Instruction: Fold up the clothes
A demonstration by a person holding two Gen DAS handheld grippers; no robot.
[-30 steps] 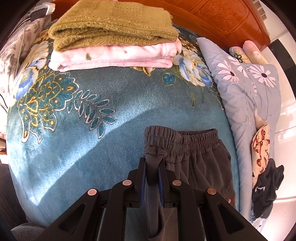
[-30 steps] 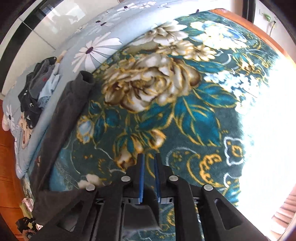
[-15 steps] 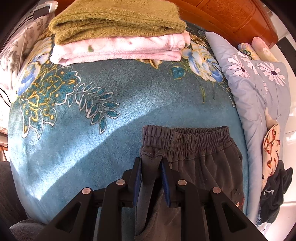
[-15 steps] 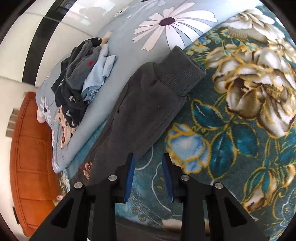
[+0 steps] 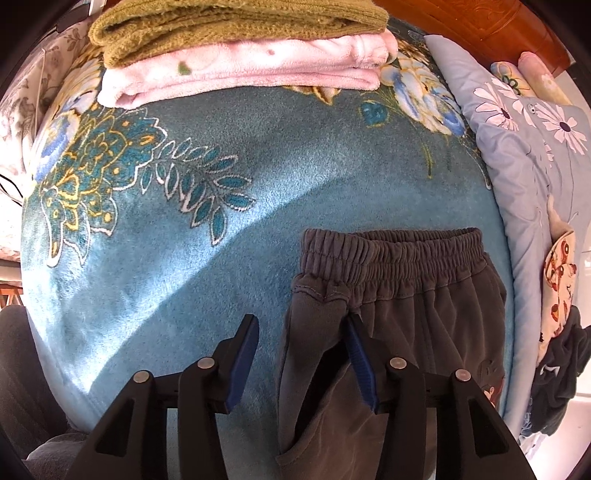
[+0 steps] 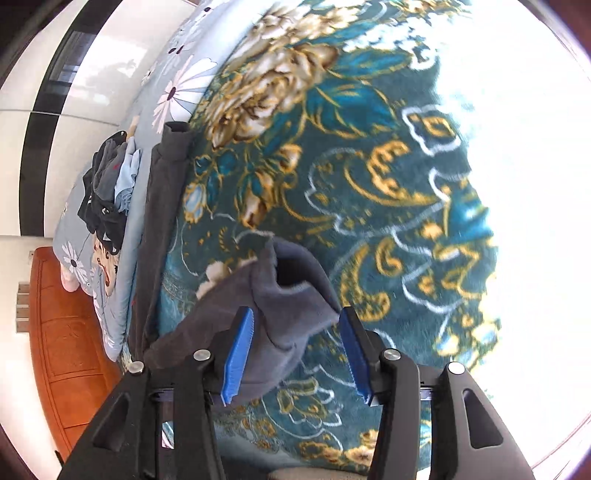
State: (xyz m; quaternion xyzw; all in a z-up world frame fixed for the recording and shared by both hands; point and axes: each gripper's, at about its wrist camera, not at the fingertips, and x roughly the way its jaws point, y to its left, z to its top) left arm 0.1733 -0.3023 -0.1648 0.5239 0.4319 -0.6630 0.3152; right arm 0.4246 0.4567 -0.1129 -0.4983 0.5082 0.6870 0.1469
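Observation:
Dark grey sweatpants lie on the teal floral blanket, elastic waistband toward the headboard. My left gripper is open over the waistband's left corner, and a fold of the cloth lies between its jaws. In the right wrist view one leg of the pants stretches along the blanket's left edge. The other leg's cuff lies bunched between the jaws of my open right gripper.
A folded olive sweater sits on a folded pink garment at the head of the bed. A grey daisy-print quilt lies to the right with a heap of dark clothes, also seen in the right wrist view. A wooden headboard stands behind.
Both grippers were shut on the pants a second ago and have opened wide. The left one let go of the waistband corner. The right one swung about and now has the leg cuff lying between its jaws.

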